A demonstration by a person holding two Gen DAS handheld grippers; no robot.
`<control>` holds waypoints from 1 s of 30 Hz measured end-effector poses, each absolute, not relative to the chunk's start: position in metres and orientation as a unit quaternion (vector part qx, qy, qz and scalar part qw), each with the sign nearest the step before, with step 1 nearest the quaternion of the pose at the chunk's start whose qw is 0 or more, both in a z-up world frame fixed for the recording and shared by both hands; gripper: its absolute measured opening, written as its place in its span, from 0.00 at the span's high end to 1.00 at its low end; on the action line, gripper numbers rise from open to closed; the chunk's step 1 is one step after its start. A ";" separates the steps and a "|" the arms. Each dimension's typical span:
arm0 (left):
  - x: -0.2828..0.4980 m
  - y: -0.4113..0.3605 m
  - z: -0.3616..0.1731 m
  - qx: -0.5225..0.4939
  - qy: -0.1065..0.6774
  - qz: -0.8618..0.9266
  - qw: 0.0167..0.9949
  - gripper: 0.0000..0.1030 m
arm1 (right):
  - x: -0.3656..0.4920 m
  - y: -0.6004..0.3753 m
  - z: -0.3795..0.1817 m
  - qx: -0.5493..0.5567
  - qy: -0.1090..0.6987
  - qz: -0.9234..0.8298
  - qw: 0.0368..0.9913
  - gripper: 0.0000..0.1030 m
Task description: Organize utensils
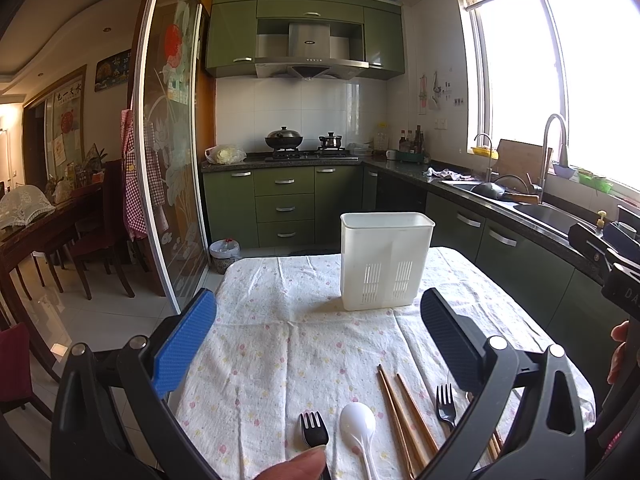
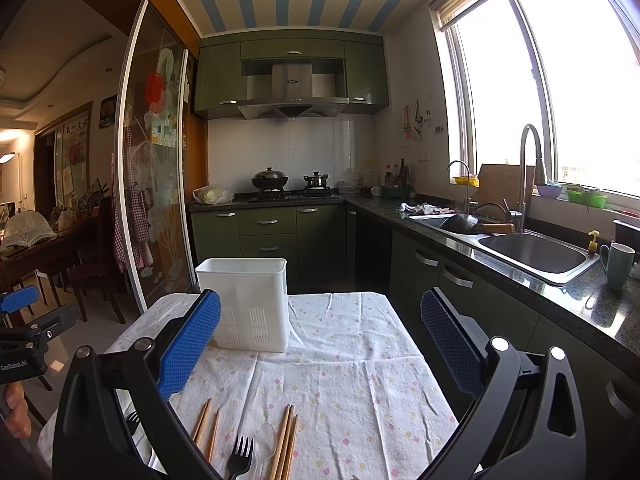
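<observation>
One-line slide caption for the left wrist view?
Open left tool hovers over forks, white spoon and chopsticks before an empty white caddy.

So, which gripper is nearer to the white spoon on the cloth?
Left. The white spoon lies just ahead between the open fingers of the left gripper. The right gripper is further right; the white spoon falls outside its view.
</observation>
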State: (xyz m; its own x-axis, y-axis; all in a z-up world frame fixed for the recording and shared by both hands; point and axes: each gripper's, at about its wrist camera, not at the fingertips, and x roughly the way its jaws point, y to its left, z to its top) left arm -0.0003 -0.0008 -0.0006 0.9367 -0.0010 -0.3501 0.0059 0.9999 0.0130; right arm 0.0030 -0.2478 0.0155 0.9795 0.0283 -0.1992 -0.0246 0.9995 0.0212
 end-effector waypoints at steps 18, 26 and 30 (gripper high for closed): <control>-0.001 -0.001 0.001 0.007 0.178 -0.002 0.984 0.06 | 0.003 -0.248 0.016 0.009 0.100 0.014 0.995 0.04; -0.001 0.000 -0.001 0.007 0.178 -0.003 0.984 0.06 | 0.003 -0.248 0.016 0.010 0.100 0.014 0.995 0.04; -0.001 0.000 -0.001 0.007 0.179 -0.003 0.984 0.06 | 0.003 -0.248 0.016 0.009 0.100 0.013 0.995 0.04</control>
